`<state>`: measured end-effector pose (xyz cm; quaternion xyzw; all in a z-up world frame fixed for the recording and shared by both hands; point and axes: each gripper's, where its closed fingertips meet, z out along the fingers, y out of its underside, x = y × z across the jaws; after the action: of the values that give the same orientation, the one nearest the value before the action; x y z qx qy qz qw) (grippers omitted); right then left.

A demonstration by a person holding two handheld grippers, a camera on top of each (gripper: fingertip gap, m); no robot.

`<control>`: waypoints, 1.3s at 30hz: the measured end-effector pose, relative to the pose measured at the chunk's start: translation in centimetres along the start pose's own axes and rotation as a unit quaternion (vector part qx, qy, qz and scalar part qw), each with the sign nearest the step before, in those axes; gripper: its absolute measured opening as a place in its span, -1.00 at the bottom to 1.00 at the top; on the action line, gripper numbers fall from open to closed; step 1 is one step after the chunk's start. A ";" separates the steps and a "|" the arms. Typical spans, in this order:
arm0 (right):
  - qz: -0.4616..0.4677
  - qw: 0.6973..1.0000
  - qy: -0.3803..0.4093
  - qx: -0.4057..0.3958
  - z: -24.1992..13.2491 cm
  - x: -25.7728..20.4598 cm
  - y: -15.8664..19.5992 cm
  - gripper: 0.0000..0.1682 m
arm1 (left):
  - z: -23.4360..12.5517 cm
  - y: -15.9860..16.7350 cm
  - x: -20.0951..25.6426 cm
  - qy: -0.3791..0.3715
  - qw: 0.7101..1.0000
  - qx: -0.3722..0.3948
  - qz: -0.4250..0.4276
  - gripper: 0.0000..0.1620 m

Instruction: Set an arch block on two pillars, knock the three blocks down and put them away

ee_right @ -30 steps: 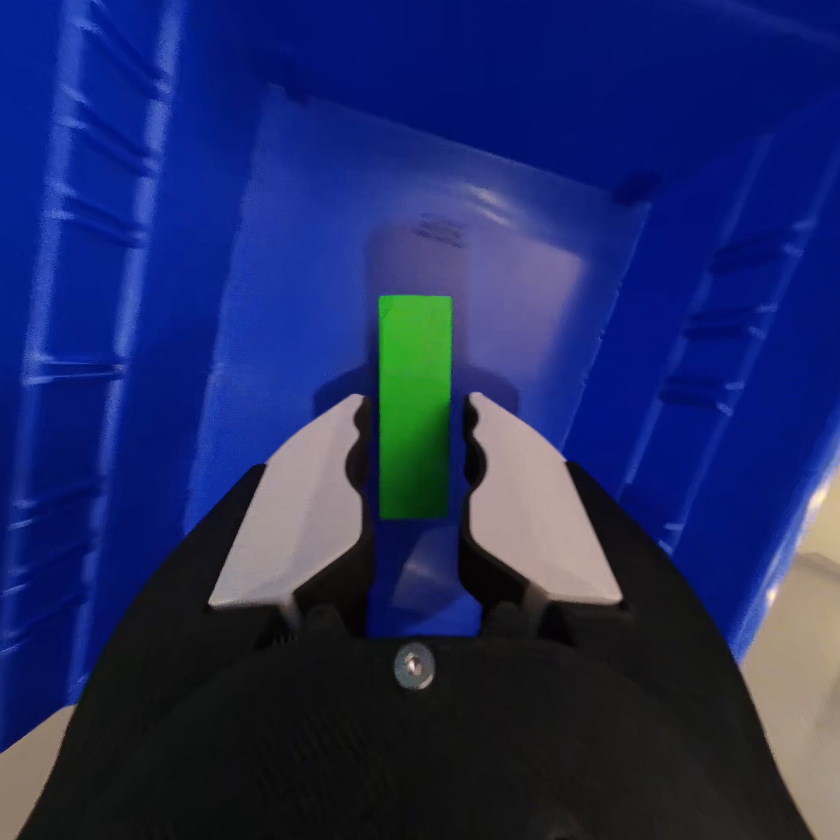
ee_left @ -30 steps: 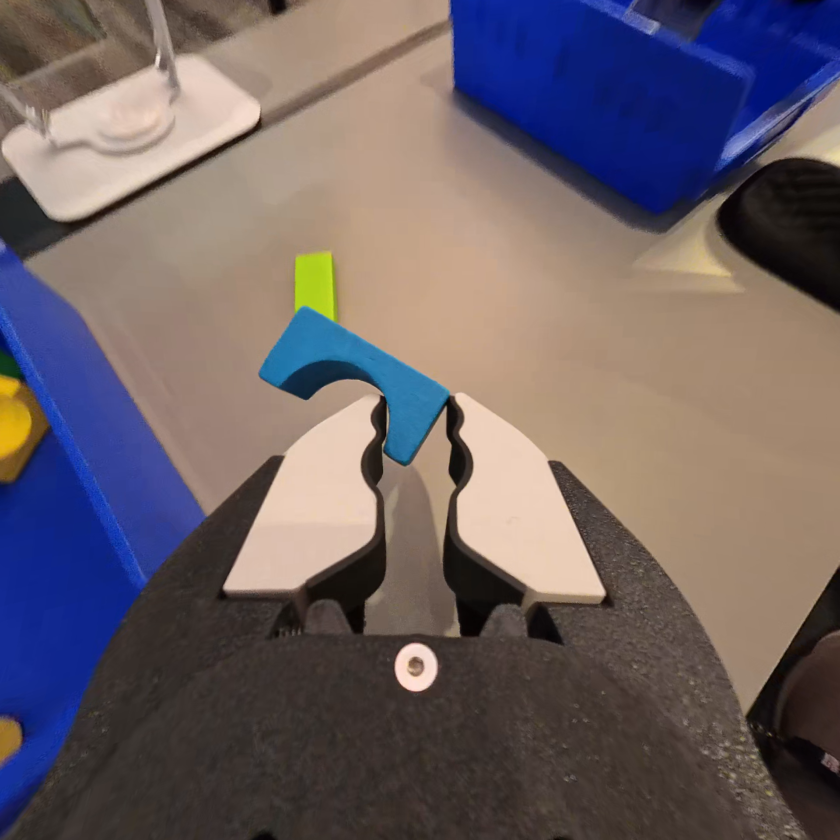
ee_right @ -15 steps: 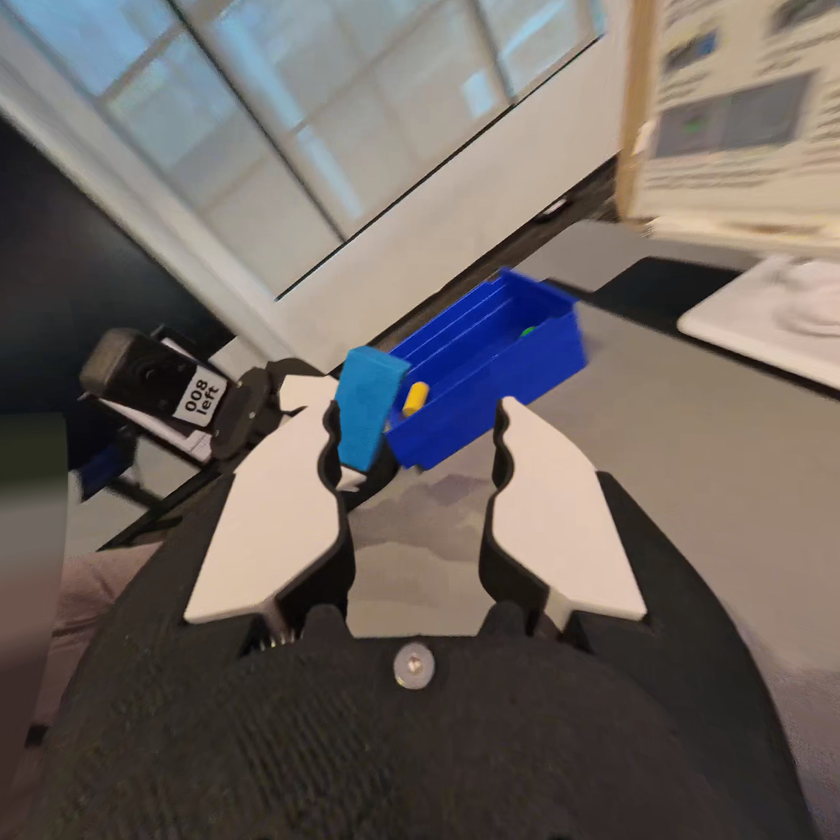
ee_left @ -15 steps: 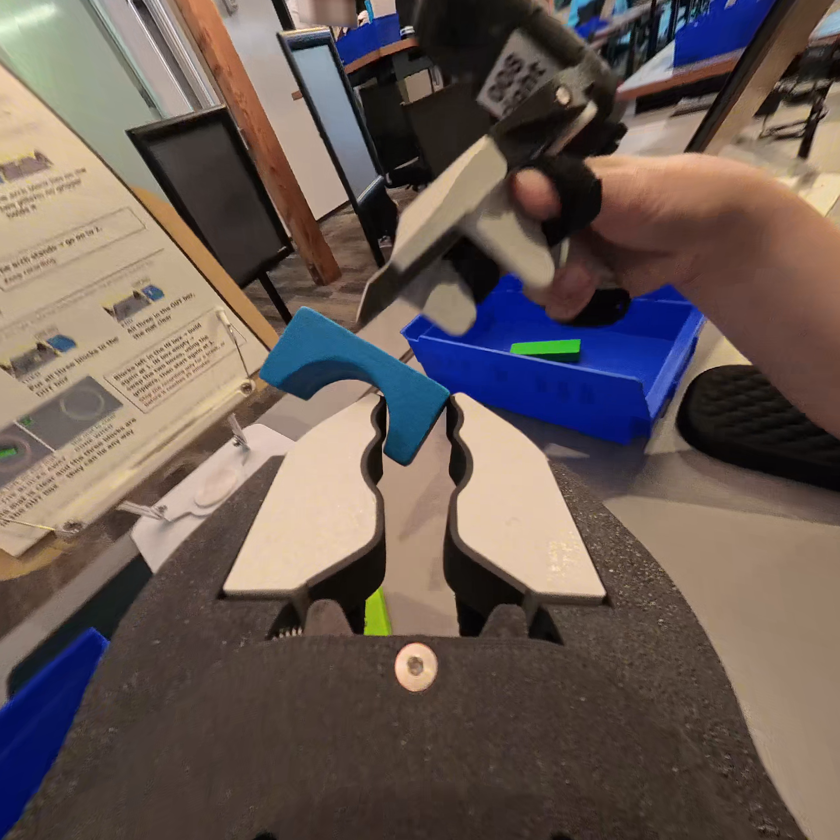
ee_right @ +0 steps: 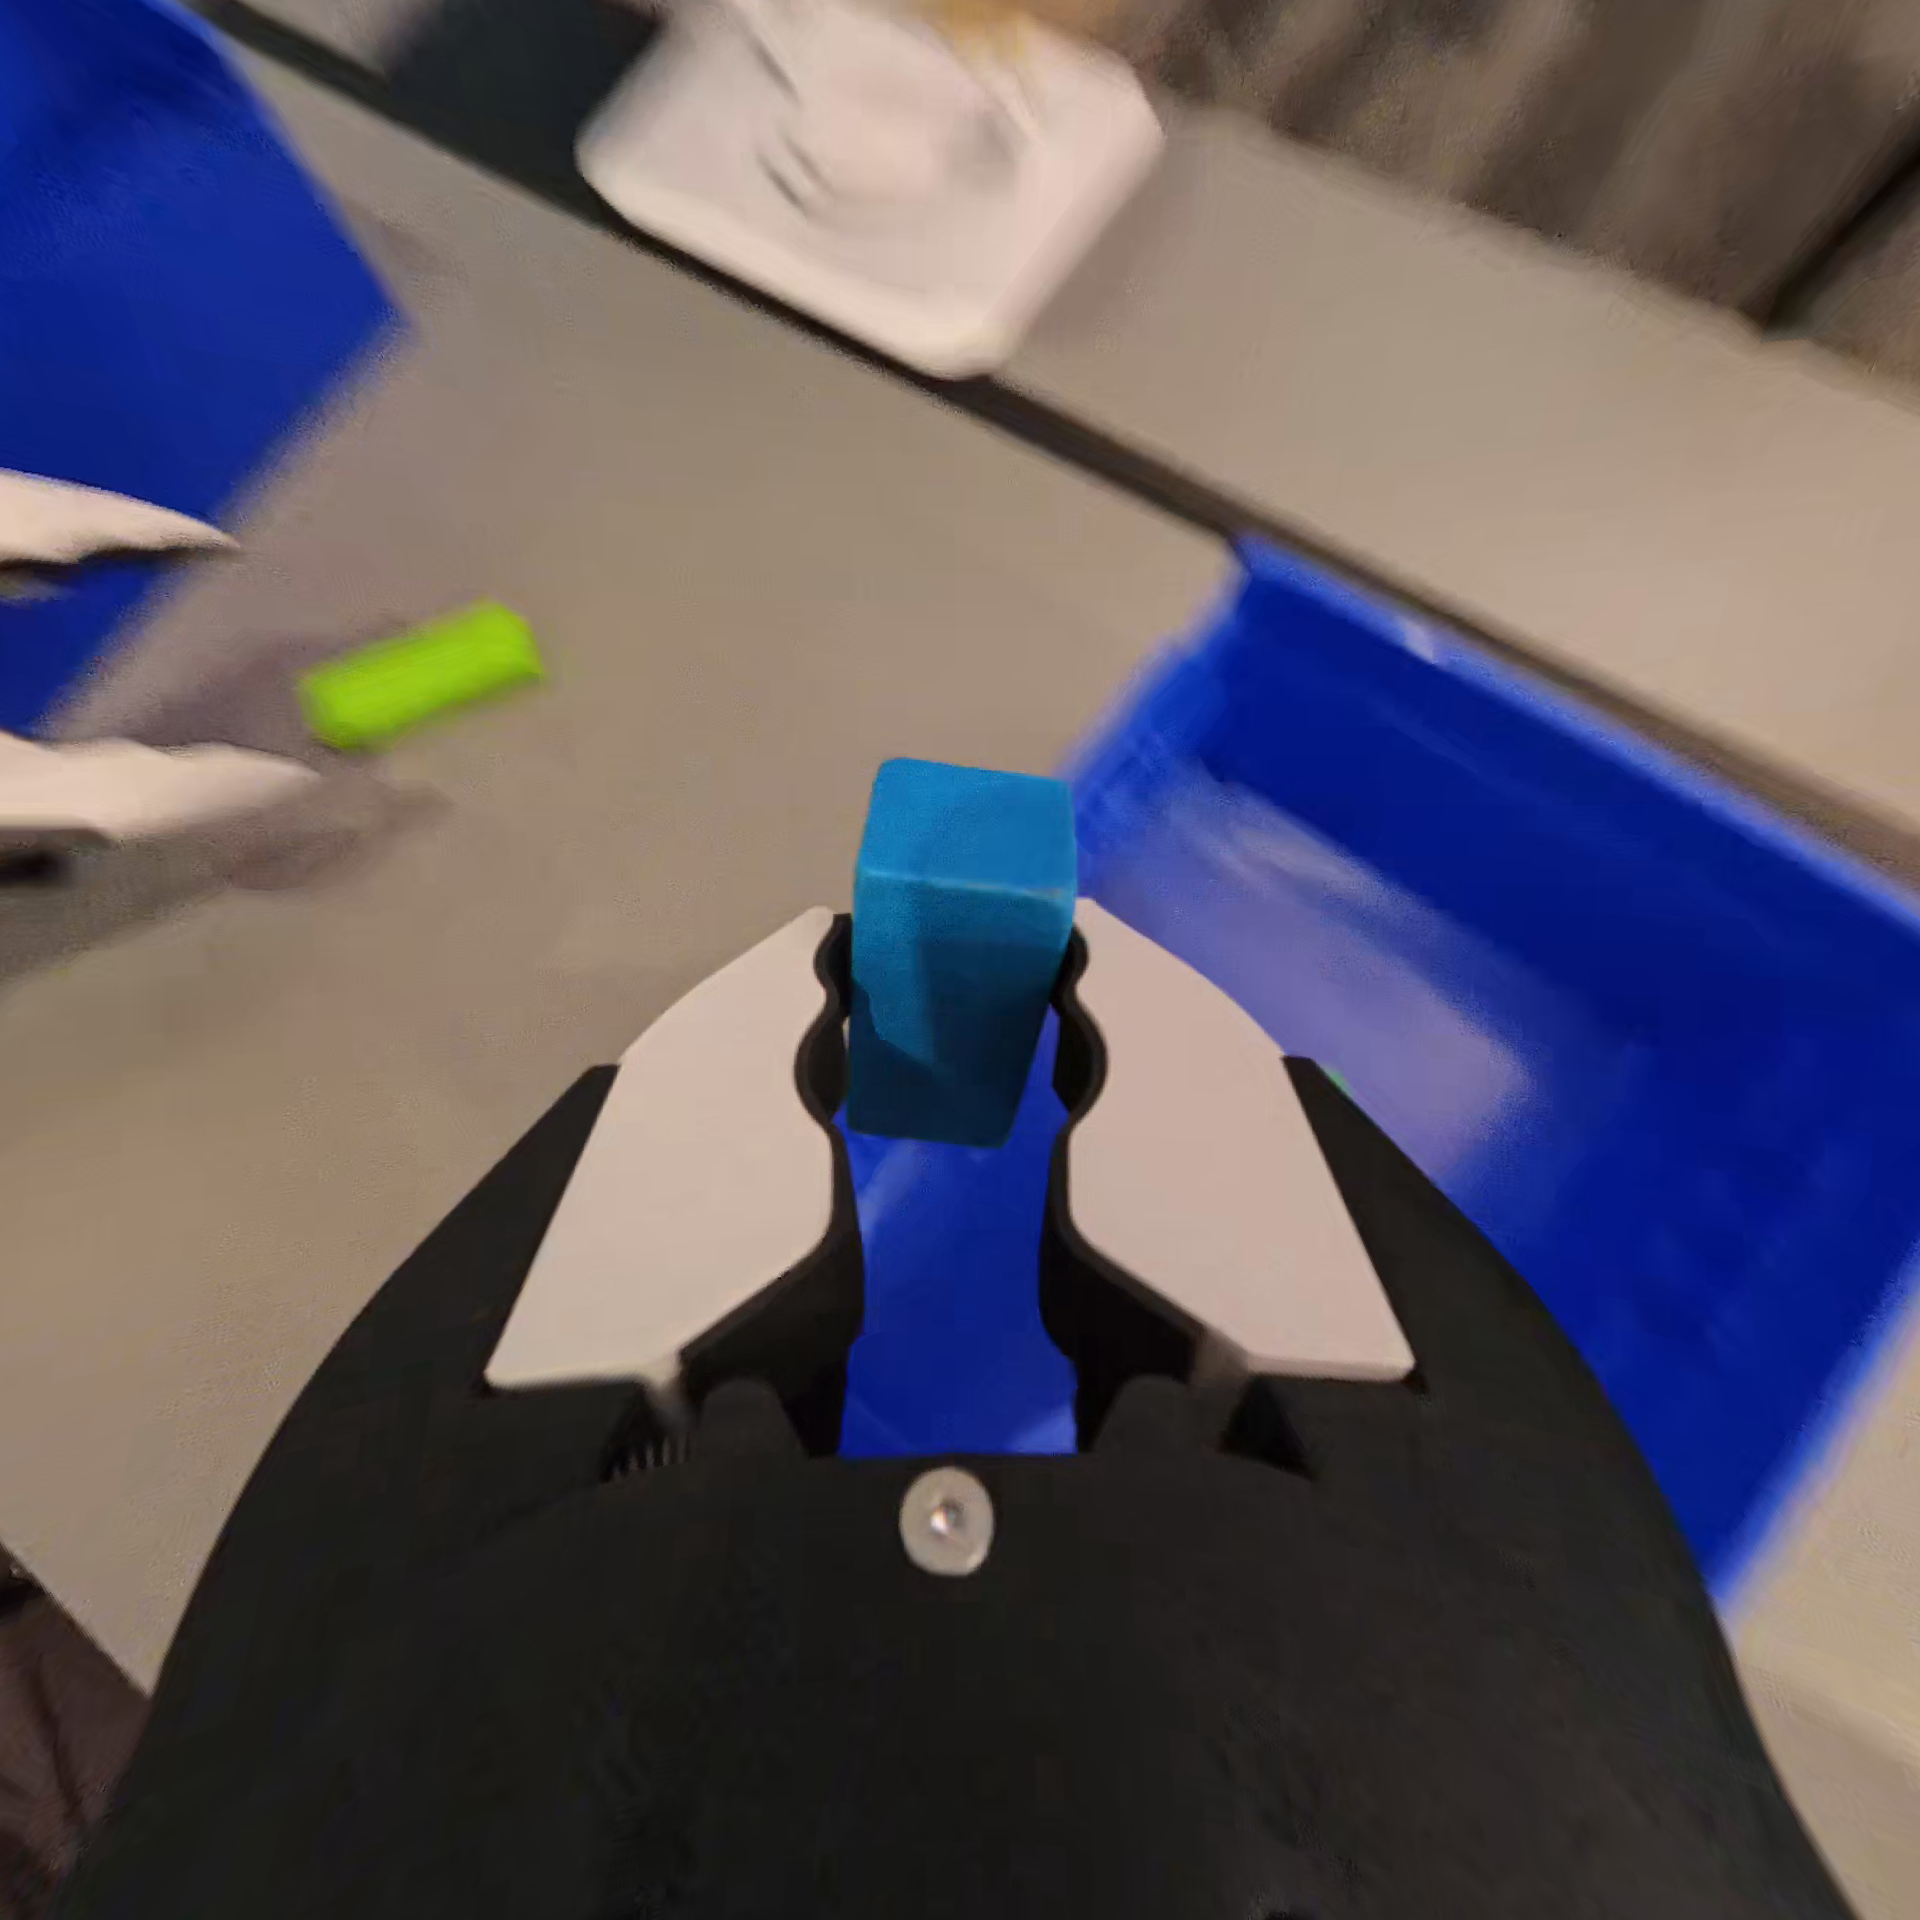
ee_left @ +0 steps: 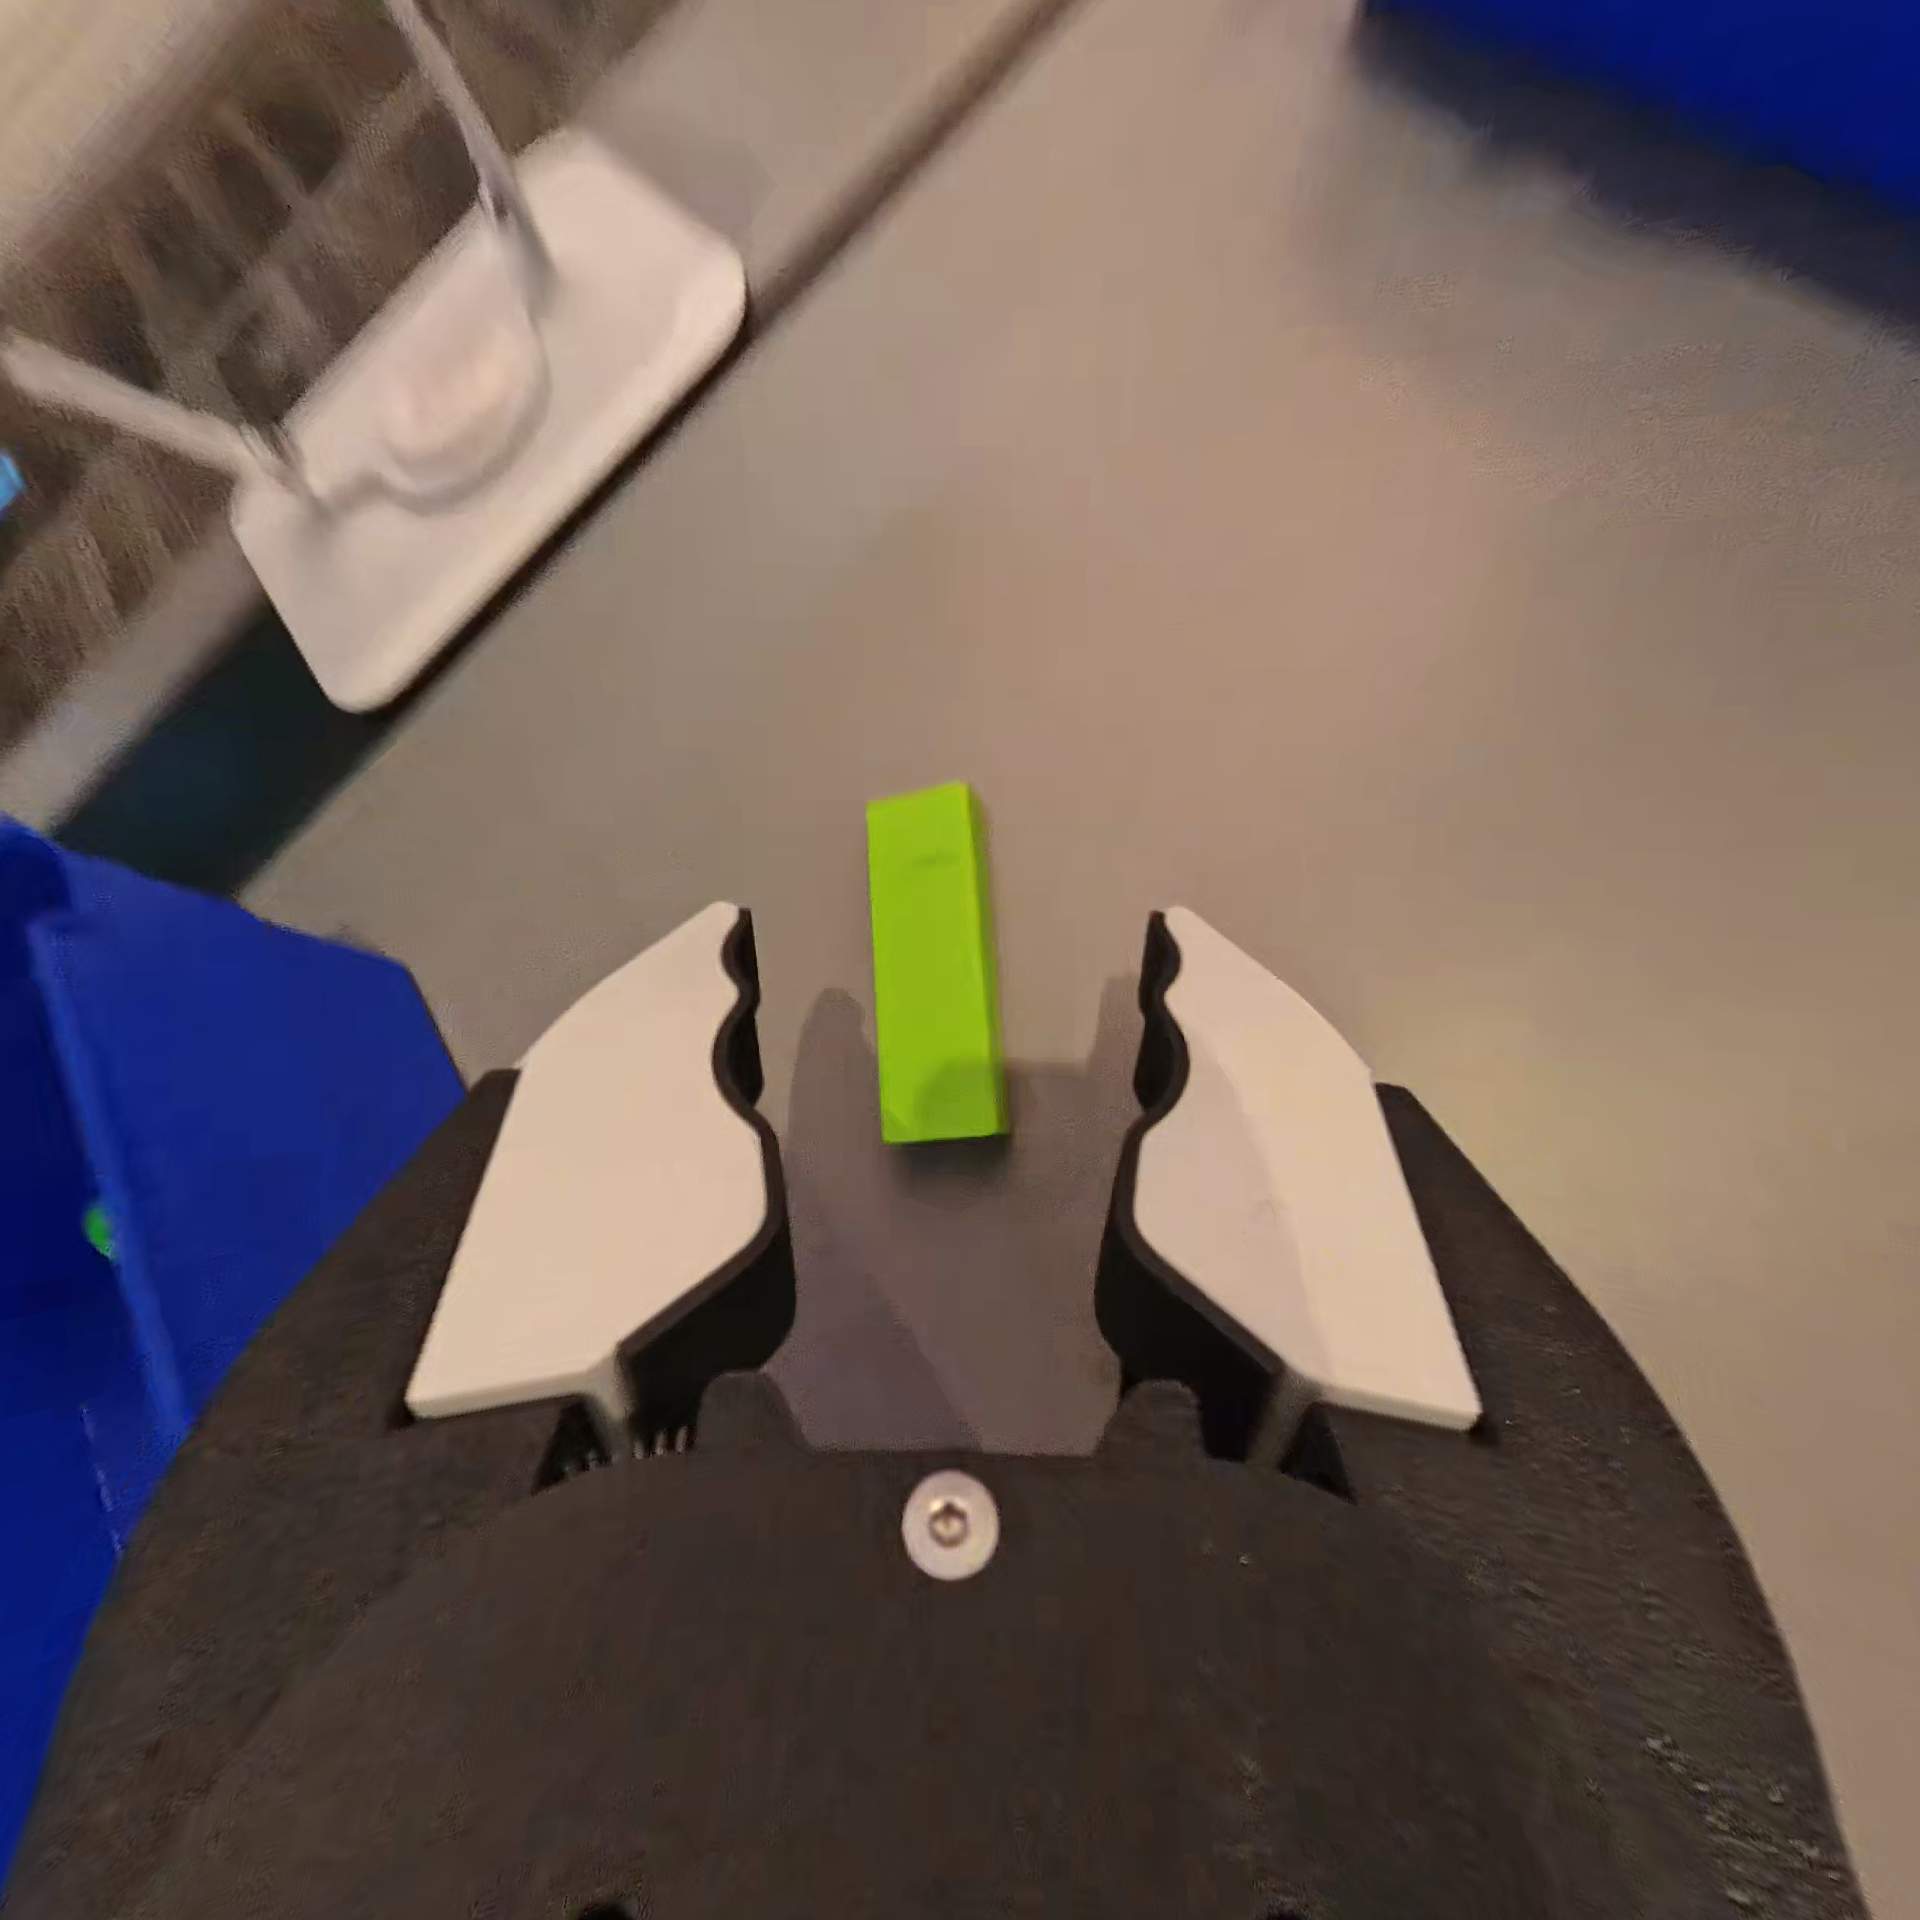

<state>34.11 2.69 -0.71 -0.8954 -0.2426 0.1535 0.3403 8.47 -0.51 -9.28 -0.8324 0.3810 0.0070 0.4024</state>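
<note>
A lime-green pillar block (ee_left: 938,966) lies flat on the grey table, between the tips of my open, empty left gripper (ee_left: 948,920), which hovers over it without touching. The block also shows blurred in the right wrist view (ee_right: 421,672), with the left gripper's fingers (ee_right: 114,774) at the left edge. My right gripper (ee_right: 951,914) is shut on the blue arch block (ee_right: 956,945), seen end-on, held above the near end of a blue bin (ee_right: 1621,914).
A second blue bin stands at the left (ee_left: 177,1091) (ee_right: 135,270), with a speck of green inside. A white stand base with clear posts (ee_left: 488,405) (ee_right: 873,177) sits at the table's far edge. Some 30 cm of space lies between my two pairs of fingers.
The blue arch passed from my left gripper to my right gripper. The left gripper opened and dropped over the lime pillar. The right left its green block in the bin earlier.
</note>
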 end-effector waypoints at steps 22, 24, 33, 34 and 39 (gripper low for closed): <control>-0.014 0.977 -0.121 0.176 -0.8 -5.8 -6.1 -0.43 | 1.7 2.1 0.6 0.162 0.977 -0.019 -0.140 -0.61; 0.014 0.956 -0.213 0.200 -0.1 -9.6 -7.3 -0.42 | -0.1 0.3 0.3 0.153 0.979 0.032 -0.128 -0.61; 0.088 0.901 -0.417 0.084 7.0 -20.8 -4.9 -0.30 | -7.2 -5.8 1.5 0.106 0.971 0.208 -0.051 -0.61; 0.092 0.884 -0.453 0.077 6.5 -21.8 -4.8 -0.54 | -7.4 -6.0 1.8 0.111 0.969 0.214 -0.053 -0.61; 0.069 0.883 -0.451 0.112 3.5 -19.8 -6.2 -0.80 | -9.6 -5.7 -0.2 0.085 0.970 0.217 -0.071 -0.20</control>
<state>14.00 -2.10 3.16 -0.6995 -0.2889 0.5902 0.2810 9.18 -4.71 1.10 -0.7478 0.3463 -0.1755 0.5385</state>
